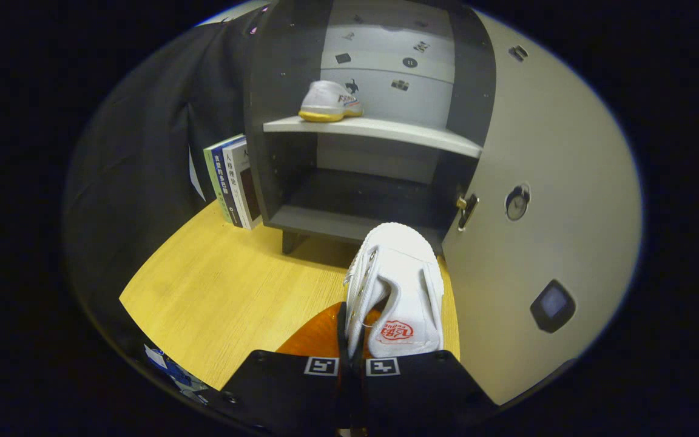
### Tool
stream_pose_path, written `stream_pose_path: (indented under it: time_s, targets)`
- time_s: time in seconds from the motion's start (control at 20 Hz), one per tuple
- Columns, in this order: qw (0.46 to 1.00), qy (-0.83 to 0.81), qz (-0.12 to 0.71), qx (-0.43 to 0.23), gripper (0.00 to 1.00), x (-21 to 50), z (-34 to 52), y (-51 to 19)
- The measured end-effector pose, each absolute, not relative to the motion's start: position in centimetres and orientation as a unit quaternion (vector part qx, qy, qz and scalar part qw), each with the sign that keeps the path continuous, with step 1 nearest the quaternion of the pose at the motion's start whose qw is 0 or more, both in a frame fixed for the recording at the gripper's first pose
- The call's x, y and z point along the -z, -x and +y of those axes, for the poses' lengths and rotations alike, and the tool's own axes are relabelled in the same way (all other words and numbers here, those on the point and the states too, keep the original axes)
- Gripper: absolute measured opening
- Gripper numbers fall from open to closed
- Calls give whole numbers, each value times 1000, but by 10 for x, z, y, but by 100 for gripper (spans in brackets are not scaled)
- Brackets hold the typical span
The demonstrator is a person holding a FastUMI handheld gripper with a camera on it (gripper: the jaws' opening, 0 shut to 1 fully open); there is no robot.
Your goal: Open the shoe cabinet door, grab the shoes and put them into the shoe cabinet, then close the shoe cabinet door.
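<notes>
Facing two shoes, one gripped

The gripper hid the heel of the white shoe low in the frame, its fingers drawn almost together there. The shoe covered part of the cabinet floor. The books at left were partly behind the cabinet's side wall.

Upright books (perhaps three) on wooden table
</notes>
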State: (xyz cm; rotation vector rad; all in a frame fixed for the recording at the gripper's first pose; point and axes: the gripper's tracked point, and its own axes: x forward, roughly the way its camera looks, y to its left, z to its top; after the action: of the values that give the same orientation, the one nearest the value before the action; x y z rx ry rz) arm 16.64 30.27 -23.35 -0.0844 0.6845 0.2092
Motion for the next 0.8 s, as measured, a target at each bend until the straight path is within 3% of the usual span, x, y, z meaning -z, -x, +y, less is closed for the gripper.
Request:
stream_pose_path:
  time_s: [0.8]
  targets:
    - [987, -2, 143, -69, 2, -8, 290, -361]
